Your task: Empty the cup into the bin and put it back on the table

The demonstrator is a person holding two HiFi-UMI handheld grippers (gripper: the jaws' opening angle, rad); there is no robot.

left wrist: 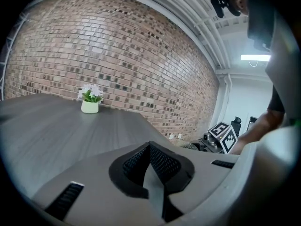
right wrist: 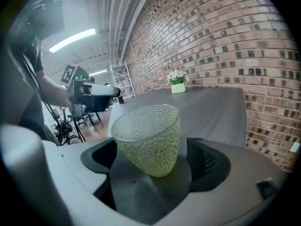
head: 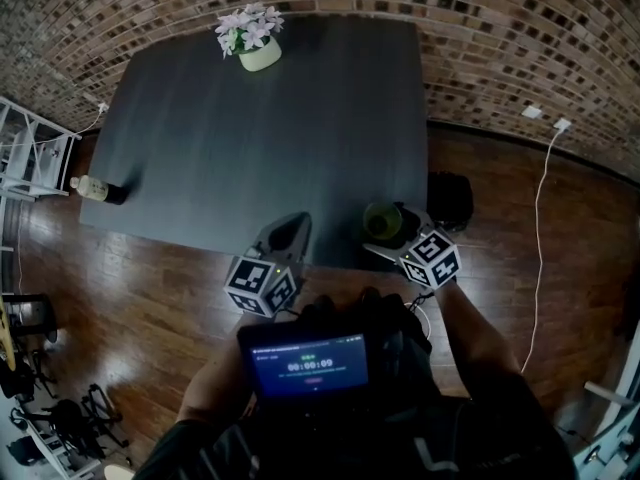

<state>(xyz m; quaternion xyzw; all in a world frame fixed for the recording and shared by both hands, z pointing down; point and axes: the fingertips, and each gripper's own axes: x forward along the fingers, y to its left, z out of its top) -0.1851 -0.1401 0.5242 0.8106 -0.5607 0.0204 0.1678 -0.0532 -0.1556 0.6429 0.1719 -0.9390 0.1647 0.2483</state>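
Note:
A dimpled green cup [right wrist: 148, 135] stands upright between the wide-apart jaws of my right gripper [right wrist: 151, 147]. A gap shows between the cup and the mesh pads [right wrist: 203, 161], and a few dark specks sit inside it. From the head view the cup [head: 381, 220] is at the dark table's [head: 260, 138] near edge, close to the right corner, with the right gripper [head: 392, 234] around it. My left gripper [head: 290, 230] hovers over the same edge to the left, its jaws together on nothing [left wrist: 151, 147]. A black bin [head: 452, 198] stands on the floor by the table's right side.
A pot of flowers [head: 258, 53] stands at the table's far side. A bottle [head: 95, 188] lies at its left edge. A phone [head: 310, 363] is mounted in front of the person's chest. A white cable [head: 540, 218] runs over the wooden floor at right; a metal rack [head: 30, 153] stands at left.

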